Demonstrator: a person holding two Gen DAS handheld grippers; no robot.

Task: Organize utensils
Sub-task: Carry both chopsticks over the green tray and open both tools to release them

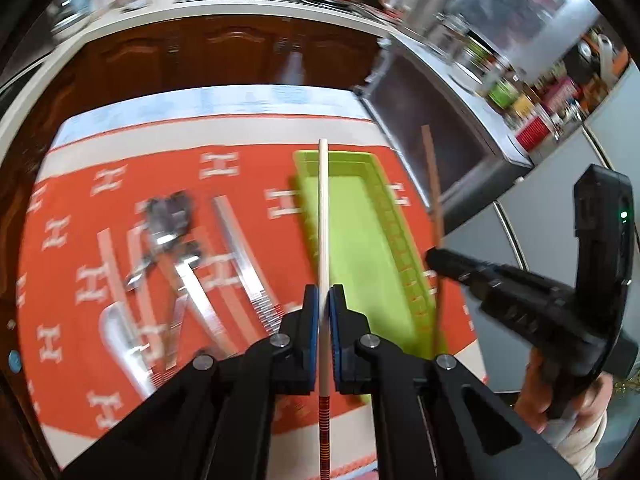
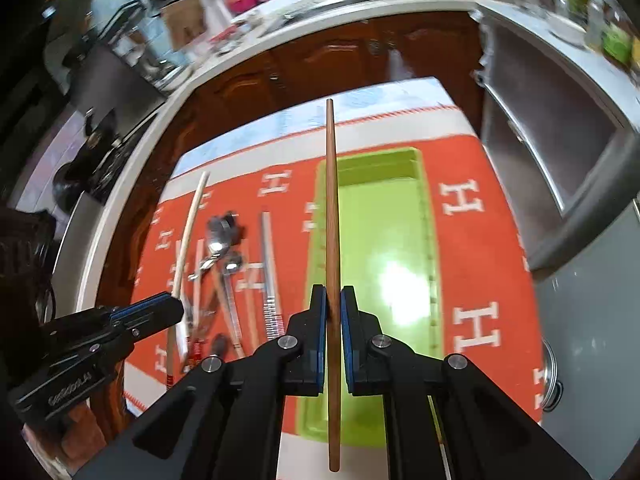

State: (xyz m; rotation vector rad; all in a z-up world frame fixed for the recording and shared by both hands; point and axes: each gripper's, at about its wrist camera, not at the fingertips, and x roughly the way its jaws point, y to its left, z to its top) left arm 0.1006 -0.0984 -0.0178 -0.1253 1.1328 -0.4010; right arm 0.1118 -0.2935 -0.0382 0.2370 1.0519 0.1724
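Note:
My left gripper (image 1: 324,300) is shut on a pale cream chopstick (image 1: 323,216) with a red striped end, held above the left edge of the green tray (image 1: 360,240). My right gripper (image 2: 333,300) is shut on a brown wooden chopstick (image 2: 331,208), held above the left side of the green tray (image 2: 384,240). The right gripper (image 1: 436,258) also shows in the left wrist view, and the left gripper (image 2: 180,304) with the cream chopstick (image 2: 188,232) shows in the right wrist view. The tray looks empty.
A pile of metal spoons and chopsticks (image 2: 228,272) lies on the orange cloth (image 2: 472,240) left of the tray. A steel appliance (image 2: 560,152) stands at the right. Brown cabinets (image 2: 340,56) and a cluttered counter lie behind.

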